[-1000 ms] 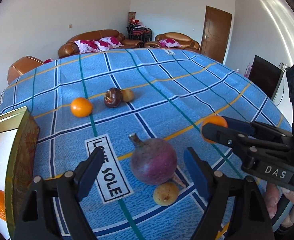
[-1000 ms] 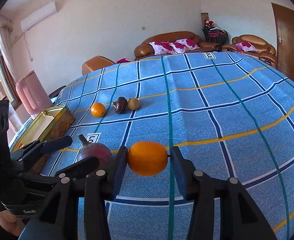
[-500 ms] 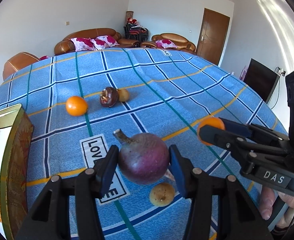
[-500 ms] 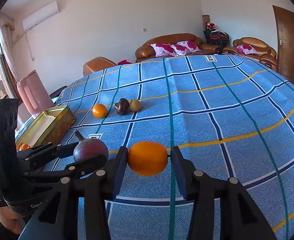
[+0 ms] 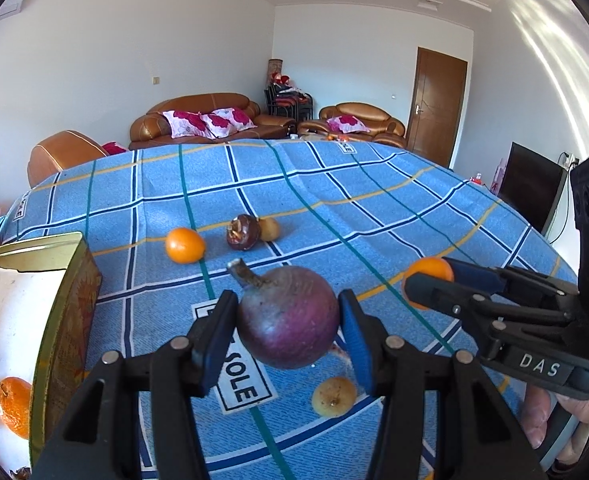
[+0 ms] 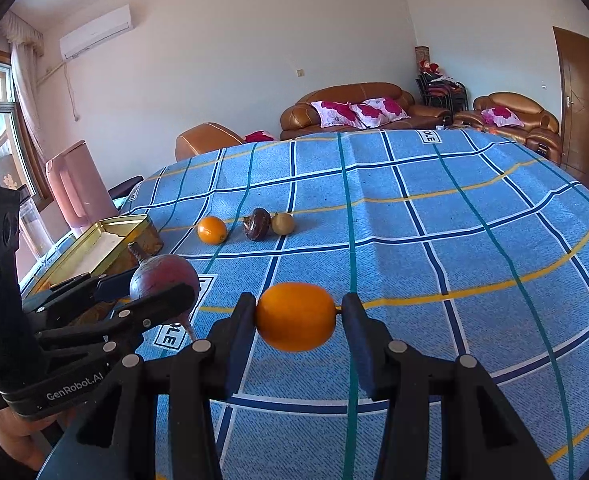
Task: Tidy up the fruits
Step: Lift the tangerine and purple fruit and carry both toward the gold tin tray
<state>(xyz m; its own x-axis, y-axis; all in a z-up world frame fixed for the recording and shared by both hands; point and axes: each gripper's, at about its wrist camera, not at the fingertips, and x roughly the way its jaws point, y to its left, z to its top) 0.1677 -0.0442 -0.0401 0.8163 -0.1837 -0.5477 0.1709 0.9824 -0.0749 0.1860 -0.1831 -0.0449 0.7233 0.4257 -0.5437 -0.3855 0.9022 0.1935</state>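
My left gripper is shut on a large purple fruit with a stem and holds it above the blue checked cloth; it also shows in the right wrist view. My right gripper is shut on an orange, held above the cloth; it shows at the right of the left wrist view. On the cloth lie an orange, a dark brown fruit, a small yellow fruit beside it, and another small yellow fruit below my left gripper.
A gold-rimmed tin box stands at the left edge with oranges inside. The table's far edge borders brown sofas. A pink container stands past the table's left side.
My left gripper closed on the purple fruit and lifted it off the cloth. My right gripper kept holding its orange and rose slightly.
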